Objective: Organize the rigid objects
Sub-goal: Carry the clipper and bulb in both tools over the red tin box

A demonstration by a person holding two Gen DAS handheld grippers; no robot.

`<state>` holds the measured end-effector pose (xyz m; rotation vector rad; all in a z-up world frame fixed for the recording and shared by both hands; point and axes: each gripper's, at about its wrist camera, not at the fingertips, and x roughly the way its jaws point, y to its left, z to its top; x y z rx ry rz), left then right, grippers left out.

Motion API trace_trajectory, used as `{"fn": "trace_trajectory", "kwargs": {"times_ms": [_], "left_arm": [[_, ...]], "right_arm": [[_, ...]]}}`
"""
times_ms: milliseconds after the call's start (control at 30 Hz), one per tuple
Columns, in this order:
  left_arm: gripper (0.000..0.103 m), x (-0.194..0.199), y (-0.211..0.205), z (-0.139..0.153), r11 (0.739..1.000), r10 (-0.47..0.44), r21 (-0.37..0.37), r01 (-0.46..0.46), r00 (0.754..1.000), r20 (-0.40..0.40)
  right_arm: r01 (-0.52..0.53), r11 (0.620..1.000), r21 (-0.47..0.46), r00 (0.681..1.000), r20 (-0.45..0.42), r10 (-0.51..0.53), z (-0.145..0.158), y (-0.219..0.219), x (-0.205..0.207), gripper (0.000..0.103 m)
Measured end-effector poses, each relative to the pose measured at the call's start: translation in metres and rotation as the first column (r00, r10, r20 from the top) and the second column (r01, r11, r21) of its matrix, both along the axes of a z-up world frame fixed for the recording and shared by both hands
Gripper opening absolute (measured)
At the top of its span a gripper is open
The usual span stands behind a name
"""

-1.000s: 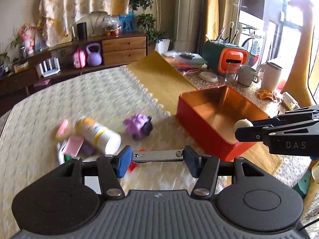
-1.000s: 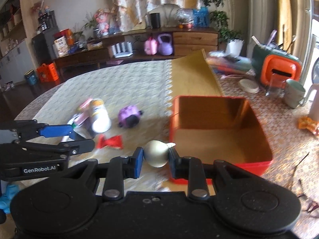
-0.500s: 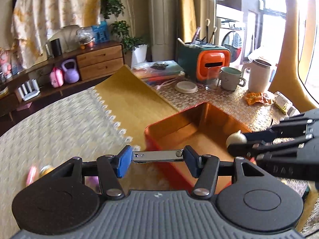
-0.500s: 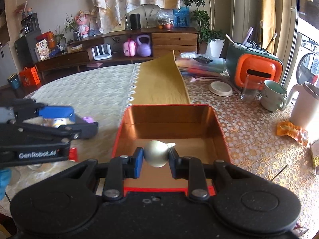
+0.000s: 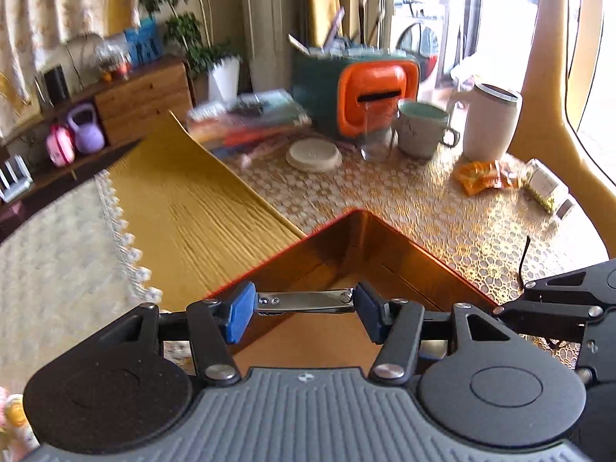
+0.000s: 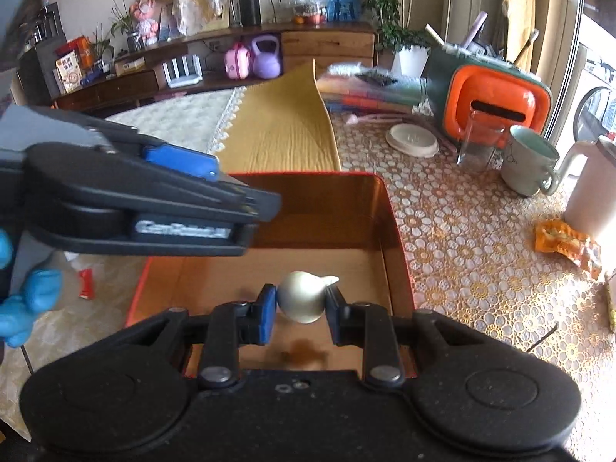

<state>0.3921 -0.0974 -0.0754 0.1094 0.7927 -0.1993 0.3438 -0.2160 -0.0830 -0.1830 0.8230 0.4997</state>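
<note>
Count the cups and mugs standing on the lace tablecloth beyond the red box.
3: a clear glass in front of the orange-and-green case, a pale green mug to its right, and a white handled jug-like cup furthest right. Others may be hidden.

White lettering runs along the side of the black left gripper (image 6: 215,200) in the right wrist view, but blur smears it; only a rough "Gen…" opening can be made out, and the rest cannot be read. A small orange-and-white printed box (image 6: 69,71) on the dark wooden sideboard (image 6: 134,77) at the back carries marks too small to read. The blue bag (image 6: 342,2) on top of the sideboard shows dark figure shapes, no legible words. Nothing else bears readable text.
</note>
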Motion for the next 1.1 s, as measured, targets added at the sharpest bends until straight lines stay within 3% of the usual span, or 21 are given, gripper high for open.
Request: {"fn": "trace_trajectory", "kwargs": {"times_ms": [267, 667, 1100], "left_arm": [[0.057, 0.038, -0.013, -0.026, 1.0, 0.015, 0.009, -0.014, 0.995, -0.103], [0.057, 0.059, -0.021, -0.054, 0.998, 0.03, 0.057, -0.017, 0.974, -0.225], [0.057, 0.058, -0.021, -0.052, 0.999, 0.037, 0.035, -0.03, 0.975, -0.22]], "right_arm": [[-0.036, 0.998, -0.042, 0.998, -0.045, 0.034, -0.016, 0.005, 0.014, 0.026], [-0.053, 0.995, -0.086, 0.996, -0.078, 0.047, -0.028, 0.009, 0.023, 0.026], [-0.045, 0.993, -0.105, 0.996, -0.082, 0.037, -0.034, 0.013, 0.025, 0.031]]}}
